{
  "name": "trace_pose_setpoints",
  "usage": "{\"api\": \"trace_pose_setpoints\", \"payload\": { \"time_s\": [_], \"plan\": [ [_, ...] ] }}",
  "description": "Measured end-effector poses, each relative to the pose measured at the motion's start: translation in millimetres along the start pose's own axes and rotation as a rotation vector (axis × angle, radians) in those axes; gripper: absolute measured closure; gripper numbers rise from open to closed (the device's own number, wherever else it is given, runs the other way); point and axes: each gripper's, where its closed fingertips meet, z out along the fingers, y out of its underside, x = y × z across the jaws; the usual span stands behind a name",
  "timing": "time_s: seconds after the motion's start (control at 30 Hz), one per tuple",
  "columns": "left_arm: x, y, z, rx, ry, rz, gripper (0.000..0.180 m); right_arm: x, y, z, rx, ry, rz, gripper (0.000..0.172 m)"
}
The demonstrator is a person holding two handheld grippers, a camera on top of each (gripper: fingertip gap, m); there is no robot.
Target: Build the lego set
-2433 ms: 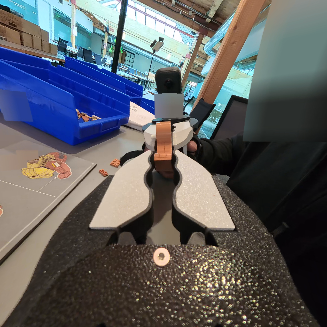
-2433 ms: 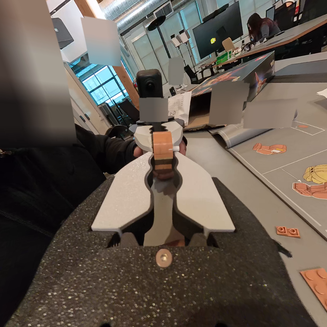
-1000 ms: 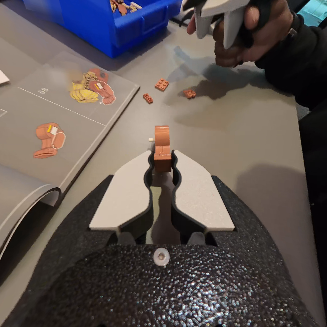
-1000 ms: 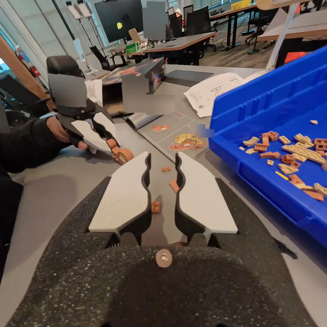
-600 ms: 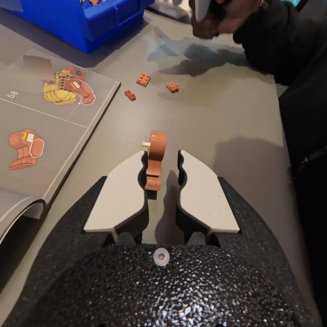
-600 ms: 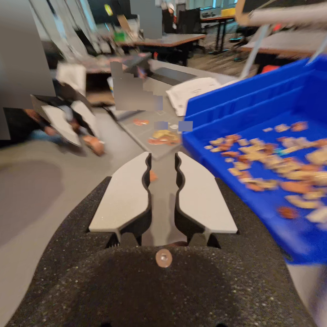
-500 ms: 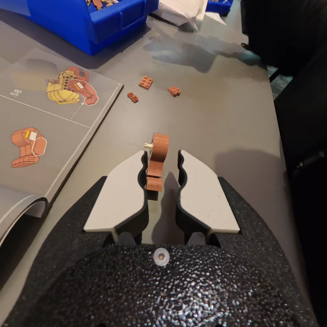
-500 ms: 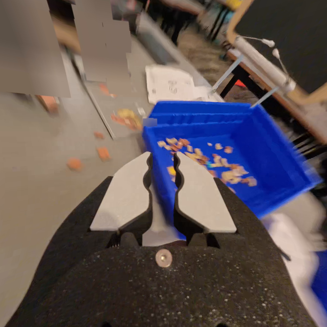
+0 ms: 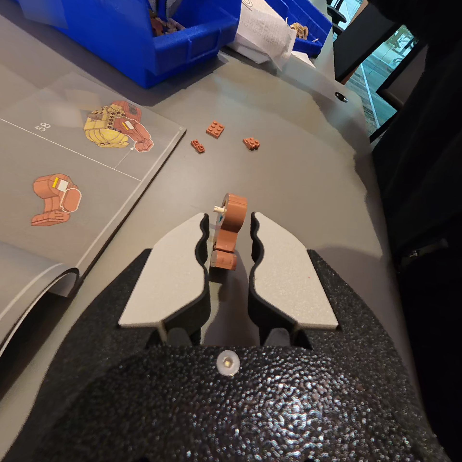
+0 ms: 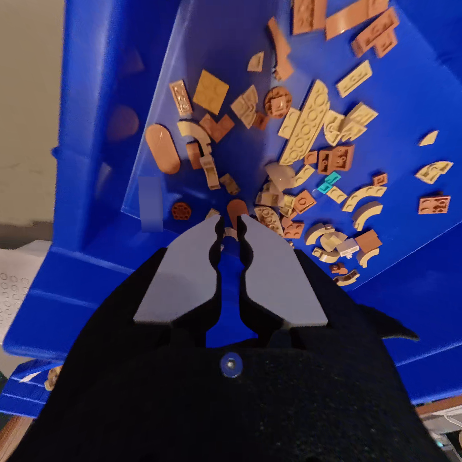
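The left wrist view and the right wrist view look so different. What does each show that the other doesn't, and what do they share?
Only the left wrist view shows the open left tool around a brown brick assembly with gaps at both pads, an open instruction booklet, and three loose brown pieces on the grey table.

Only the right wrist view shows the right tool, fingers close together, over tan and brown pieces inside a bin.

Both show a blue bin.

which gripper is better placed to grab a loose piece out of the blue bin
Right, probably. The right gripper already points into the blue bin, fingers nearly on a brown rounded piece. The left gripper sits open around the brown assembly on the table.
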Motion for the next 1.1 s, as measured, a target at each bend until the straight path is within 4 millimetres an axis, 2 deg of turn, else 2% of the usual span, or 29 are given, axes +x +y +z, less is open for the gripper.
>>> {"api": "trace_pose_setpoints", "payload": {
  "time_s": [0.13,0.3,0.67,0.83,0.97,1.1],
  "plan": [
    [0,0,0,-0.003,0.003,-0.001,0.150,4,-3,4,-0.011,0.014,-0.015,0.158],
    [0,1,1,-0.005,-0.004,-0.002,0.150,6,4,13,-0.105,0.013,-0.054,0.156],
    [0,-1,-1,0.009,0.009,-0.014,0.151,3,7,15,-0.145,-0.010,-0.042,0.153],
    [0,-2,-1,0.015,0.009,-0.015,0.151,0,6,15,-0.152,-0.032,-0.025,0.168],
    [0,-4,-4,0.038,0.021,-0.029,0.151,3,3,13,-0.133,0.020,-0.008,0.168],
    [-1,-7,-6,0.056,0.025,-0.039,0.151,5,-5,-4,-0.062,0.107,0.047,0.168]
  ]
}}
